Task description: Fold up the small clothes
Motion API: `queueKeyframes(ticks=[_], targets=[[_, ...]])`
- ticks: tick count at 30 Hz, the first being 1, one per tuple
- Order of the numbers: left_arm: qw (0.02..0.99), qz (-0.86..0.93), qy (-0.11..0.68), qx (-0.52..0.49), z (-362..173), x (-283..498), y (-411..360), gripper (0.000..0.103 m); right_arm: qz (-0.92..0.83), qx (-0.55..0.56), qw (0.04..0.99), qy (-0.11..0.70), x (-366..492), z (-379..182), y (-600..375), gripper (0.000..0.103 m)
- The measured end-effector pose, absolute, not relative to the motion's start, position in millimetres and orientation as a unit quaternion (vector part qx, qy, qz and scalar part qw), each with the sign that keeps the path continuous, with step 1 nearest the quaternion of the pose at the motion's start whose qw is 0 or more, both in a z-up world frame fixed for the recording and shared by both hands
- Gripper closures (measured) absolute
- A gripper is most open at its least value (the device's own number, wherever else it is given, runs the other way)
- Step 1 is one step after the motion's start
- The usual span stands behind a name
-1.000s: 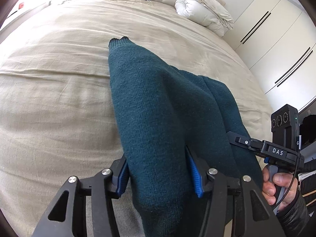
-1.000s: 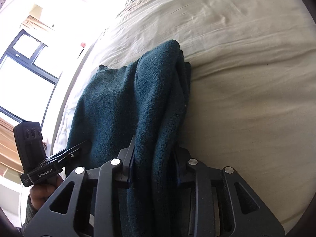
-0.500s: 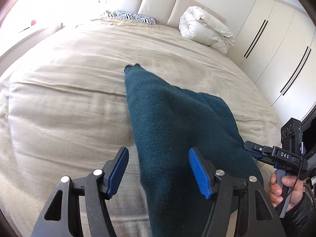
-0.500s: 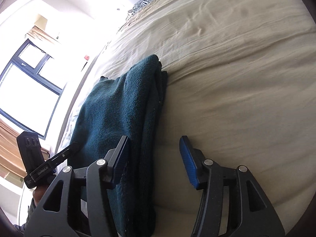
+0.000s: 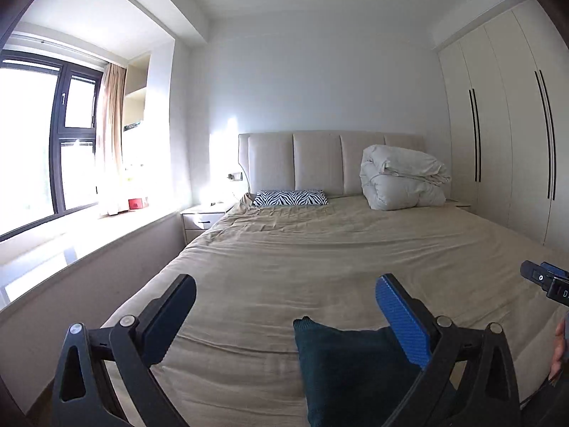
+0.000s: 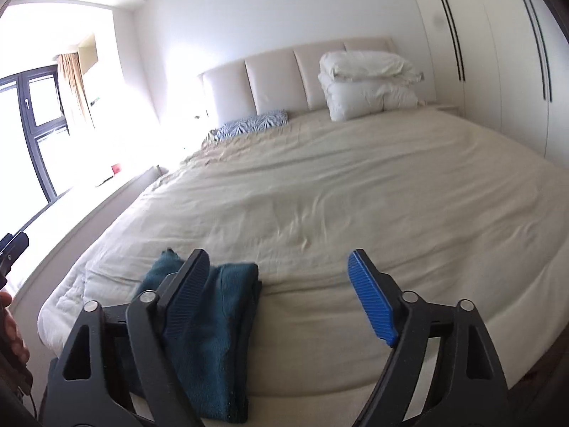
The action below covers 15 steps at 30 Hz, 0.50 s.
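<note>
A dark teal knit sweater (image 5: 341, 366) lies folded into a long strip at the foot of the beige bed (image 5: 320, 259). It also shows in the right wrist view (image 6: 217, 323), partly behind my right gripper's left finger. My left gripper (image 5: 284, 306) is open and empty, raised above the sweater's near end. My right gripper (image 6: 281, 291) is open and empty, raised and just right of the sweater. The tip of the right gripper (image 5: 544, 281) shows at the right edge of the left wrist view.
A zebra-print pillow (image 5: 290, 198) and a folded white duvet (image 5: 402, 181) lie at the padded headboard. White wardrobe doors (image 5: 515, 149) line the right wall. A window and sill (image 5: 53, 163) run along the left. A nightstand (image 5: 202, 219) stands beside the bed.
Both grippers let go of the sweater, opened wide, and pulled up and back from it. The views now look level across the bed toward the headboard.
</note>
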<state>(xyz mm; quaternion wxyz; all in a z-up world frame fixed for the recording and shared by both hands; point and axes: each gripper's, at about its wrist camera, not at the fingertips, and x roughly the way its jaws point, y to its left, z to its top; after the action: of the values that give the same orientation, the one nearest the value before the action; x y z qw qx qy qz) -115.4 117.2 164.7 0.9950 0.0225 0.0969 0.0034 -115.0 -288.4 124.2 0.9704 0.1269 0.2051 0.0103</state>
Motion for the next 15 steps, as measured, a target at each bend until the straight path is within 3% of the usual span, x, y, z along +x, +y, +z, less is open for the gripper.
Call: queueKeyframes(ticks=[3,5,11,15], targets=[[0.999,0.006,0.045,-0.002,199,-134,126,0.0,0.007,0.108,0.99,0.095,-146,176,-280,0.0],[0.998,0.027,0.048,0.009,216,-136,126,0.0,0.016,0.087,0.994,0.069,-155,202,-272,0.0],[0.993,0.046,0.092,0.052,223,-131,120,0.0,0.053,0.063,0.993,0.085,-162,244,-254,0.0],[0.981,0.045,0.189,0.029,192,-109,116,0.0,0.065,0.046,0.985,0.151,-155,242,-233,0.0]])
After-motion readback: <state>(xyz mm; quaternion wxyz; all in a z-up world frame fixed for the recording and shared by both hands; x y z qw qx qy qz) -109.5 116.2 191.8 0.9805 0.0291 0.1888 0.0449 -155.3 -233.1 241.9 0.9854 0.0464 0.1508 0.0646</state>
